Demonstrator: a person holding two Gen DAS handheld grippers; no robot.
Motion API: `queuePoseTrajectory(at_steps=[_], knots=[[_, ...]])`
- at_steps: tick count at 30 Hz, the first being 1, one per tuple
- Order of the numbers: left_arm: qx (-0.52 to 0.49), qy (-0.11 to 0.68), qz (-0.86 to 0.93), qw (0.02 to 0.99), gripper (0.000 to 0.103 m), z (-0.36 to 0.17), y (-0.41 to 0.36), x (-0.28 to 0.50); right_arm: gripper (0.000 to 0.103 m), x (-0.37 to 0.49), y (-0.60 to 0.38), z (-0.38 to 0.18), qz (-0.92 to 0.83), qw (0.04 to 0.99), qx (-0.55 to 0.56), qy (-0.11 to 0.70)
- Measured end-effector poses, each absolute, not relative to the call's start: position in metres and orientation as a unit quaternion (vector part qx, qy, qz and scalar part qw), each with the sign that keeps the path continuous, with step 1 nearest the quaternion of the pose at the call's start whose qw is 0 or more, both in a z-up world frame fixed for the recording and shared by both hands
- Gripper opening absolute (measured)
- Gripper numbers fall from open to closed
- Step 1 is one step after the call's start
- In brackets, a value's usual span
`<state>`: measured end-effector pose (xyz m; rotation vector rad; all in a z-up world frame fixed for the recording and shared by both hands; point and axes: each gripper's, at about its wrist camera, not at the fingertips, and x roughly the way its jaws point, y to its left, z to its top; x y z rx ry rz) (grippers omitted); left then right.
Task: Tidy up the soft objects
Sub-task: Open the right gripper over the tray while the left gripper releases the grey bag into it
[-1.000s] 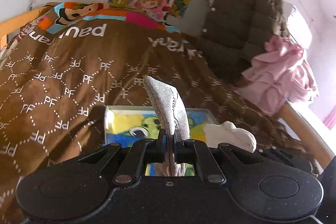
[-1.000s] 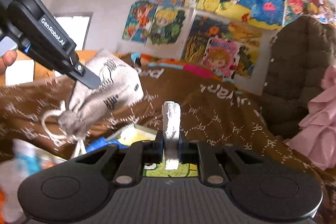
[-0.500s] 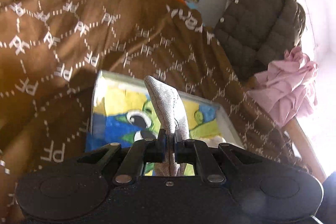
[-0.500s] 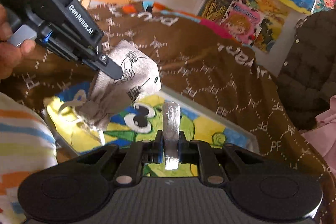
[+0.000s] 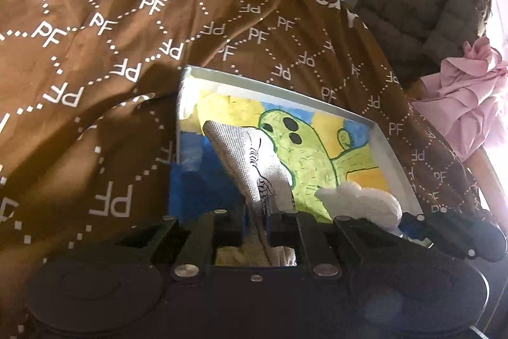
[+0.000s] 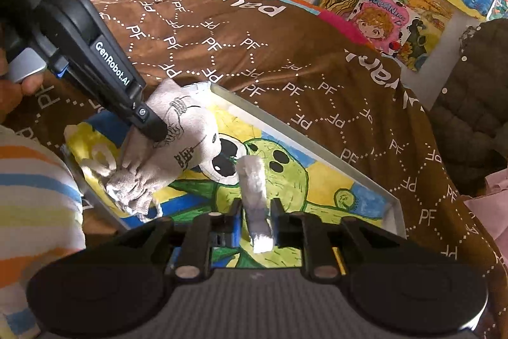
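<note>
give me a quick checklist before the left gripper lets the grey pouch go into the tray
1. Left gripper shut on the grey printed cloth drawstring pouch: ok.
2. Pouch above the shallow white-rimmed tray with the green cartoon drawing: ok.
3. Pouch resting on the tray floor: cannot tell.
4. Right gripper grips the white fluffy soft piece: ok.
5. Grippers apart from each other: ok.

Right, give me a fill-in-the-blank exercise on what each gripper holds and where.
1. The left gripper is shut on a grey cloth ____.
2. The white fluffy piece is held by the ____ gripper.
3. Both grippers are above a shallow tray lined with a drawing of a ____ creature.
4. The tray lies on a ____ blanket printed PF.

Missing words: pouch; right; green; brown
</note>
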<state>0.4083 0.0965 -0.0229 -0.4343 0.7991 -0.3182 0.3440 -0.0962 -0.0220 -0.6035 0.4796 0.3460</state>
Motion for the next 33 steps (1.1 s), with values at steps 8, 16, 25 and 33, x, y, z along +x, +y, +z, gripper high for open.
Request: queuePoseTrajectory(at_steps=[8,16,25,33], knots=[[-0.200,0.380,-0.141,0.892,0.036,-0.017,0.099,0.397,0.056,0.336,-0.101,-0.018,0.160,0.912,-0.291,0.241],[-0.184,0.368,-0.124,0.903,0.070,0.001,0.095,0.378,0.076,0.323,-0.109,-0.002,0.159,0.918,-0.273,0.239],[-0.168,0.333,-0.112,0.921,0.089,0.027,0.091,0.344,0.096,0.292,-0.123,0.024,0.152,0.932,-0.253,0.212],[-0.153,0.301,-0.111,0.935,0.096,0.058,0.081,0.306,0.102,0.259,-0.144,0.051,0.141,0.944,-0.228,0.191]])
